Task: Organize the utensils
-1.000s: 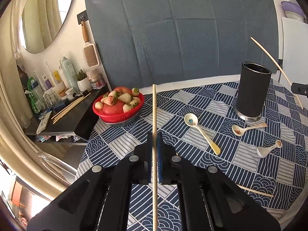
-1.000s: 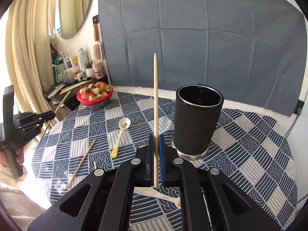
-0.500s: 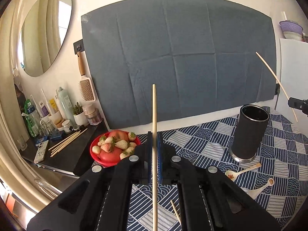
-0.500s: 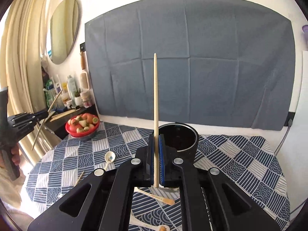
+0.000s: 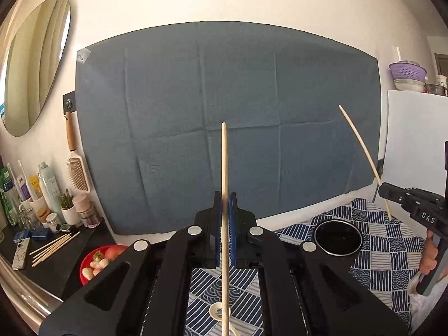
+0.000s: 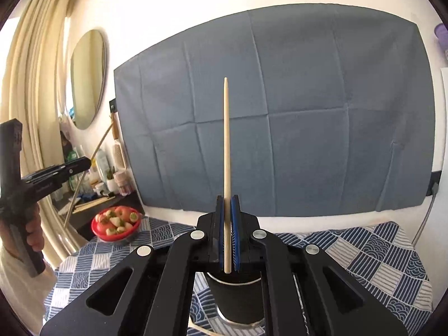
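My left gripper [image 5: 224,196] is shut on a pale wooden chopstick [image 5: 224,162] that stands upright between its blue pads. My right gripper [image 6: 227,199] is shut on a second chopstick [image 6: 225,140], also upright. The black utensil cup [image 6: 238,299] stands directly under the right gripper, mostly hidden by it; in the left wrist view the cup [image 5: 337,238] sits low and to the right, seen from above. The right gripper [image 5: 383,189] with its chopstick [image 5: 361,154] shows at the right edge there. A white spoon [image 5: 217,310] lies on the cloth below the left gripper.
A blue patterned tablecloth [image 6: 378,252] covers the table. A red bowl of strawberries [image 6: 117,222] sits at its far left. A dark side shelf [image 5: 50,263] holds bottles, a phone and spare chopsticks [image 5: 51,247]. A grey cloth [image 5: 224,98] hangs on the wall behind.
Both grippers have risen and tipped up, so the table has sunk low in both views. The cup has slid under the right gripper. Each still holds its chopstick.
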The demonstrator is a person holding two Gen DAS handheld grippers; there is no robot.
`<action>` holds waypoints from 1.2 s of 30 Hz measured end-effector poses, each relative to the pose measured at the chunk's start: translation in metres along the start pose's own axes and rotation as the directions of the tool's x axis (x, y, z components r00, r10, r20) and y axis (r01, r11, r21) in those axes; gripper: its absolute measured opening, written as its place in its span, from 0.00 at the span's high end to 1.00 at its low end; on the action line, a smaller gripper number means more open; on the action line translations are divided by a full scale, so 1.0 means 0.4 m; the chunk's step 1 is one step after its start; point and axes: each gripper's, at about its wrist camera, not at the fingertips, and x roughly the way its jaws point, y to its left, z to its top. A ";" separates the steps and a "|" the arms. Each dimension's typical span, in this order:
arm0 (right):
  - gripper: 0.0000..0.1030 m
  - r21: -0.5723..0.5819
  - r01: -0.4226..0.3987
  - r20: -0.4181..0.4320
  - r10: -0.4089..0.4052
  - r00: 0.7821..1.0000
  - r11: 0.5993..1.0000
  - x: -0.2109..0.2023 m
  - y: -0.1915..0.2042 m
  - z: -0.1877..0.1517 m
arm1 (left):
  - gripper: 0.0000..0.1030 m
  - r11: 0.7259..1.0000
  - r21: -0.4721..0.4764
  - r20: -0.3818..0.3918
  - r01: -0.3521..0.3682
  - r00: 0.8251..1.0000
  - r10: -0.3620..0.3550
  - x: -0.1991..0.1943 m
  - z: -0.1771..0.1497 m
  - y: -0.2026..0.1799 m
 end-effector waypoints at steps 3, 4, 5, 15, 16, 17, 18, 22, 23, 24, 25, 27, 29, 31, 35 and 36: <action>0.95 0.010 -0.025 0.016 0.025 1.000 1.000 0.034 -0.008 -0.004 | 0.95 0.997 -0.023 0.035 0.068 0.997 -0.067 0.039 0.011 -0.023; 0.95 0.011 -0.030 0.024 0.030 0.999 0.999 0.042 -0.012 -0.006 | 0.95 0.995 -0.032 0.058 0.093 0.994 -0.091 0.050 0.013 -0.030; 0.95 0.009 -0.033 0.035 0.033 0.999 0.999 0.049 -0.013 -0.010 | 0.95 0.992 -0.039 0.077 0.119 0.990 -0.116 0.063 0.015 -0.037; 0.95 0.063 -0.067 0.090 0.062 0.994 0.996 0.118 -0.056 -0.063 | 0.95 0.900 -0.048 0.208 0.433 0.886 -0.415 0.197 0.008 -0.128; 0.95 0.077 -0.079 0.085 0.073 0.994 0.994 0.127 -0.063 -0.070 | 0.95 0.892 -0.057 0.221 0.449 0.877 -0.427 0.208 0.004 -0.137; 0.95 0.095 -0.084 0.085 0.076 0.993 0.992 0.135 -0.069 -0.077 | 0.95 0.878 -0.070 0.226 0.474 0.864 -0.449 0.221 -0.001 -0.144; 0.95 0.107 -0.090 0.083 0.081 0.993 0.990 0.143 -0.075 -0.083 | 0.95 0.862 -0.087 0.236 0.500 0.851 -0.470 0.233 -0.006 -0.151; 0.95 0.124 -0.100 0.085 0.090 0.992 0.987 0.168 -0.083 -0.107 | 0.95 0.815 -0.126 0.294 0.565 0.806 -0.513 0.261 -0.037 -0.171; 0.95 0.129 -0.103 0.084 0.092 0.992 0.986 0.174 -0.083 -0.113 | 0.95 0.799 -0.137 0.302 0.586 0.793 -0.529 0.268 -0.044 -0.174; 0.95 0.133 -0.115 0.081 0.105 0.991 0.984 0.180 -0.083 -0.120 | 0.95 0.785 -0.149 0.306 0.601 0.783 -0.542 0.281 -0.051 -0.177; 0.95 0.140 -0.122 0.083 0.111 0.990 0.983 0.183 -0.084 -0.127 | 0.95 0.779 -0.161 0.308 0.606 0.781 -0.544 0.290 -0.058 -0.180; 0.95 0.148 -0.132 0.076 0.121 0.990 0.980 0.188 -0.092 -0.140 | 0.95 0.759 -0.176 0.311 0.627 0.767 -0.561 0.309 -0.072 -0.186; 0.95 0.150 -0.126 0.062 0.118 0.991 0.981 0.191 -0.096 -0.146 | 0.95 0.754 -0.189 0.289 0.629 0.769 -0.569 0.326 -0.084 -0.195; 0.95 0.134 -0.116 0.049 0.110 0.993 0.984 0.192 -0.092 -0.152 | 0.95 0.757 -0.190 0.276 0.625 0.774 -0.570 0.341 -0.093 -0.212; 0.95 0.124 -0.093 0.026 0.090 0.996 0.988 0.188 -0.086 -0.161 | 0.95 0.748 -0.196 0.248 0.635 0.770 -0.588 0.365 -0.115 -0.246; 0.95 0.122 -0.085 0.018 0.084 0.996 0.989 0.186 -0.086 -0.163 | 0.95 0.754 -0.190 0.240 0.629 0.774 -0.586 0.367 -0.125 -0.250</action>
